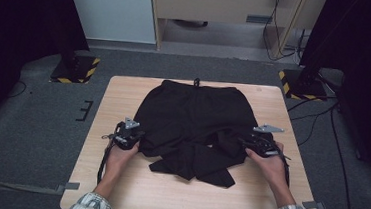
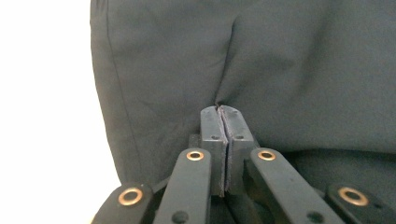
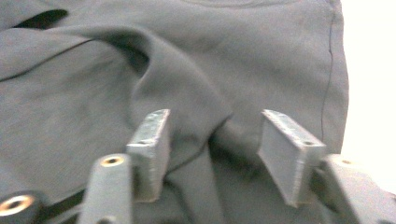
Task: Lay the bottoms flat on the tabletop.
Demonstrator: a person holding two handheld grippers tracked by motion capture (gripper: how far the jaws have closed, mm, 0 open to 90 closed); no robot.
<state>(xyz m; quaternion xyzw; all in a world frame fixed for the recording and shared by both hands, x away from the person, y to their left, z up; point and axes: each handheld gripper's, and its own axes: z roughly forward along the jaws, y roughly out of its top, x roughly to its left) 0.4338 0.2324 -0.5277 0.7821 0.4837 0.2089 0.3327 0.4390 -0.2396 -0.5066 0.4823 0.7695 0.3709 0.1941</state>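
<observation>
The black shorts (image 1: 191, 127) lie mid-desk, waistband toward the far edge; my left tongs (image 2: 219, 109) pinch their left side seam, my right tongs (image 3: 212, 140) stand spread over the right hem.

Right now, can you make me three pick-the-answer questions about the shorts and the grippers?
1. Where does the waistband of the shorts lie?
A. At the table's far edge
B. By the person's hands
C. Off the table

2. What colour are the shorts?
A. White
B. Black
C. Red

3. How do the left hand-held gripper's jaws stand?
A. Wide apart
B. Shut on the shorts
C. Shut on nothing

Answers:
1 A: the high view shows the waistband and drawstring on the far side of the table, away from the hands.
2 B: the cloth is black.
3 B: the left gripper view shows its jaws pressed together with pinched cloth puckering at the tips, while the right hand-held gripper stands open.
</observation>
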